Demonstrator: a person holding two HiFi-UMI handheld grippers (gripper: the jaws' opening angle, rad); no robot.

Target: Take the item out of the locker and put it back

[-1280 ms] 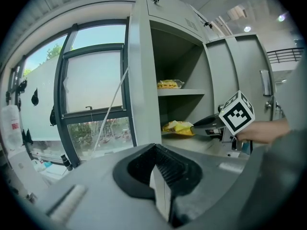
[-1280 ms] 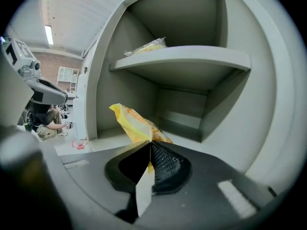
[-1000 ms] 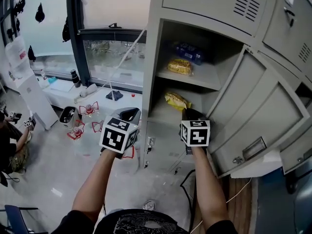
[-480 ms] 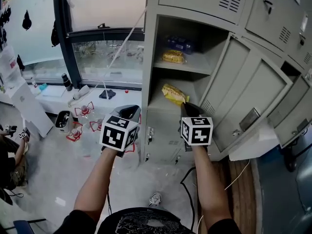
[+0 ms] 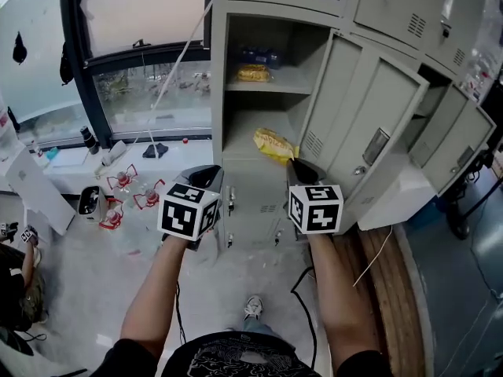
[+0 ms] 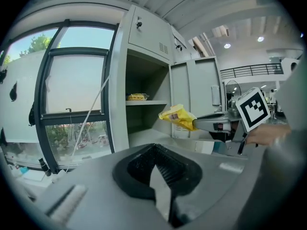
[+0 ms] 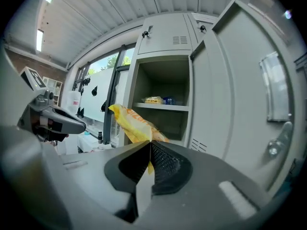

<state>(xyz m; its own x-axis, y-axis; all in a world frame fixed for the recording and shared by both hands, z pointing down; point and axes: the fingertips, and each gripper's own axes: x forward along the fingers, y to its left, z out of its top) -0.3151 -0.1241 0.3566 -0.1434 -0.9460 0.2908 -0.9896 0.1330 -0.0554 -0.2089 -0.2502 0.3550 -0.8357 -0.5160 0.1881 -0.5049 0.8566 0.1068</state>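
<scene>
Packet now off the locker shelf, pinched in right gripper at its 11 o'clock. Left gripper closed, empty. Removal looks done; return remains.

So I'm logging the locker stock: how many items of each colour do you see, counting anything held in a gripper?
Yellow snack packets: 2, the shelf packet and the held packet in the right gripper
Blue item: 1, on the upper shelf
Total: 3
</scene>
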